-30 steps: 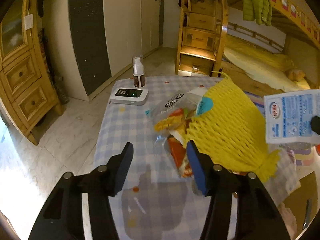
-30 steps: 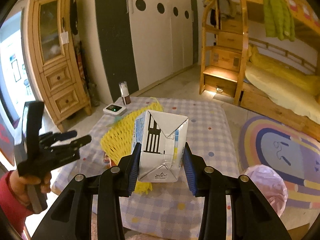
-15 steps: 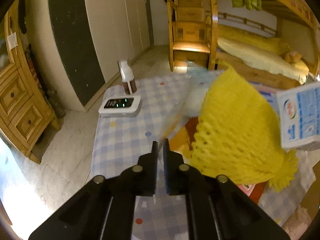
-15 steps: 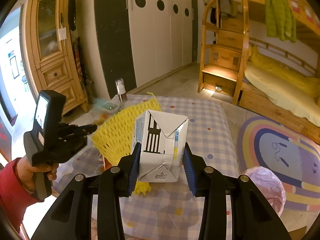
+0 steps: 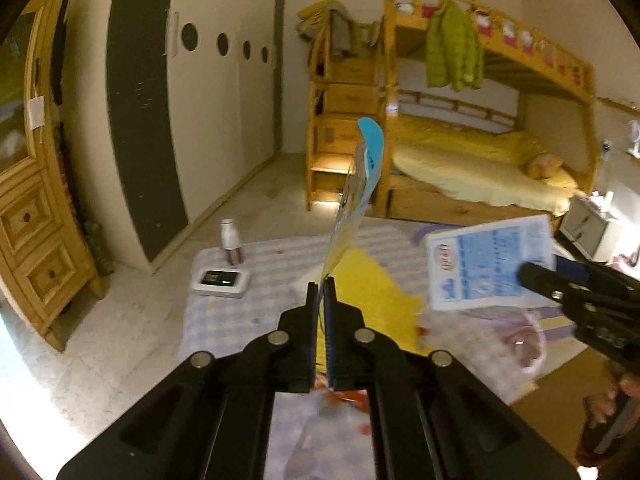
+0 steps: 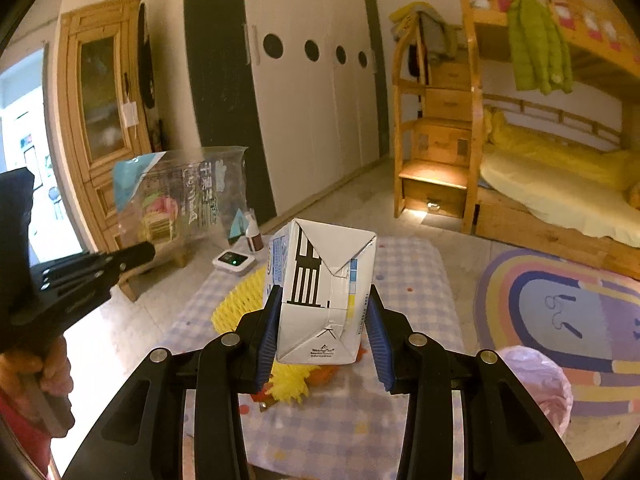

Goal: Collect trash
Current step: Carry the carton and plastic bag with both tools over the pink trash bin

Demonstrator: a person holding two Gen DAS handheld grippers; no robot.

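Left tongs [image 5: 321,292] pinch shut on our snack wrapper [image 5: 356,200], lifted clear of the table [image 5: 256,280]; right tongs [image 6: 322,320] clamp the milk carton [image 6: 320,292] aloft, presumably bound for the pink bag [image 6: 536,384].

Left tool [image 5: 321,296] now closed on snack wrapper [image 5: 356,196], lifted off the table [image 5: 256,280].

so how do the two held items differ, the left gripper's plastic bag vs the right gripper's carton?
The plastic bag is thin, clear and floppy; the carton is a rigid white box. The left gripper pinches the bag's edge, jaws nearly touching; the right gripper spans the carton's sides, jaws wide apart. Both are held above the table.
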